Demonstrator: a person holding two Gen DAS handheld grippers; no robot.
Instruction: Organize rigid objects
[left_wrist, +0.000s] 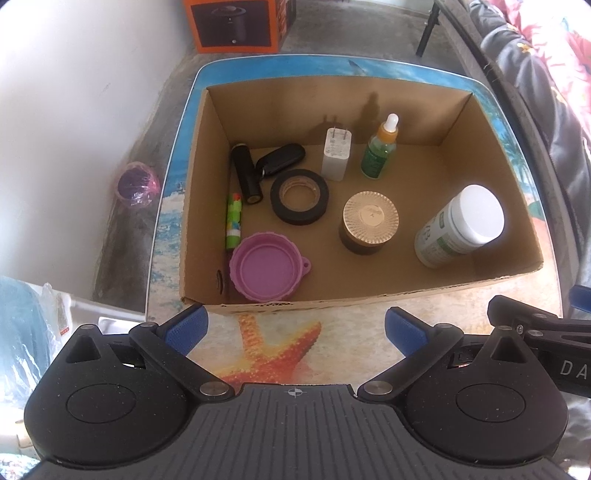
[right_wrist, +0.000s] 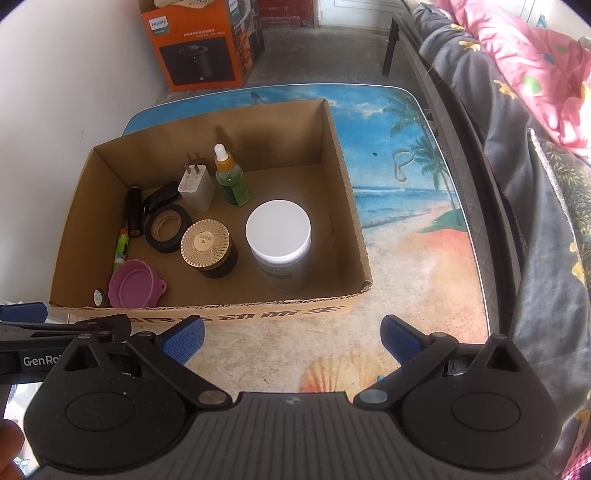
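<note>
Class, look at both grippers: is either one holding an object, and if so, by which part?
Nothing is held. The left gripper and the right gripper are both open and empty over the table, short of the cardboard box with the objects inside.

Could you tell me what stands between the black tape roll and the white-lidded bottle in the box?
The gold-lidded jar stands between them, clear in both wrist views.

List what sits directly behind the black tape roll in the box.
Behind the tape roll stand a white charger and a black case, partly hidden by a black cylinder.
</note>
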